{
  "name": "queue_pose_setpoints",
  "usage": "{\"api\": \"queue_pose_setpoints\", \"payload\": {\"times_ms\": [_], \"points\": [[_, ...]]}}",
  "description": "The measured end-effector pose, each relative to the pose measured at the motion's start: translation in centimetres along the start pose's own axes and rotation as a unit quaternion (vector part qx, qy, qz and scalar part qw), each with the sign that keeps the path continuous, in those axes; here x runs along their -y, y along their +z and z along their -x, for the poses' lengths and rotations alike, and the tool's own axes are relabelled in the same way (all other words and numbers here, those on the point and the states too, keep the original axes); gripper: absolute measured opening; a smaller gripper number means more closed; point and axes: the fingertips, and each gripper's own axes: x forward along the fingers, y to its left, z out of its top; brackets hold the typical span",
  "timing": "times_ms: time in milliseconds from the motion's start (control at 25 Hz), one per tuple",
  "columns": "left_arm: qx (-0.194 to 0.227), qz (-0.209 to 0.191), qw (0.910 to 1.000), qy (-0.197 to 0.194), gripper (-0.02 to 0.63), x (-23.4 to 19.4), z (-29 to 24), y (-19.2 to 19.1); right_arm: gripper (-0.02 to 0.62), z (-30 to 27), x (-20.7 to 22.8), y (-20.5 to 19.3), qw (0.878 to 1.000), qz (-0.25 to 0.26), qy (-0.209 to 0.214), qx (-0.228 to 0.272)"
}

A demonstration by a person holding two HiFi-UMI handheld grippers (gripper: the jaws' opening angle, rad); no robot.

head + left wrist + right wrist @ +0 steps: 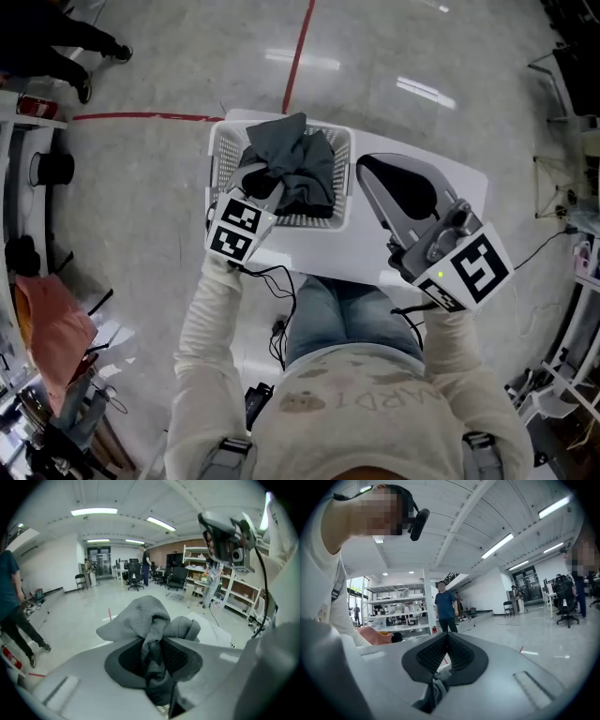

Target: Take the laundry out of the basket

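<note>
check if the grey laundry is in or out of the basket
Not out: the grey laundry, pinched in the left gripper, hangs bunched over the basket. Whether it rests inside, cannot tell.

White table (pixel 323 246) stands on a glossy grey floor (pixel 159 94). One white slatted laundry basket (pixel 221 161) sits directly on the table at its far left side, with the basket's left wall close to the table's left edge. Red tape lines (pixel 298 56) lie on the floor beyond the table, one running straight away and one running off to the left.
</note>
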Motion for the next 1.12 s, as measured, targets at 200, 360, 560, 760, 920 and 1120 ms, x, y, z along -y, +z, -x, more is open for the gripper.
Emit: {"api": "queue_pose_setpoints", "payload": {"times_ms": [200,360,560,760,920,1120], "points": [[0.075,0.037,0.9955,0.046,0.091,1.0,6.9,5.0,0.028,2.3,-1.6,2.8,1.0,0.009,0.007,0.015],[0.13,0.056,0.9868,0.079,0.091,1.1,11.3,8.7,0.028,3.0,-2.4,4.4,0.999,0.021,0.013,0.025],[0.204,0.062,0.9707,0.11,0.091,1.3,16.2,13.5,0.028,3.5,-3.2,6.4,0.999,0.03,0.017,0.037],[0.271,0.059,0.952,0.129,0.091,2.4,20.8,17.8,0.028,4.5,-4.0,7.9,0.998,0.04,0.022,0.047],[0.329,0.057,0.9313,0.146,0.09,3.8,24.5,20.4,0.028,5.2,-4.5,8.6,0.997,0.045,0.021,0.051],[0.367,0.062,0.9152,0.155,0.089,5.4,27.0,22.0,0.028,5.6,-4.7,9.9,0.997,0.046,0.016,0.059]]}}
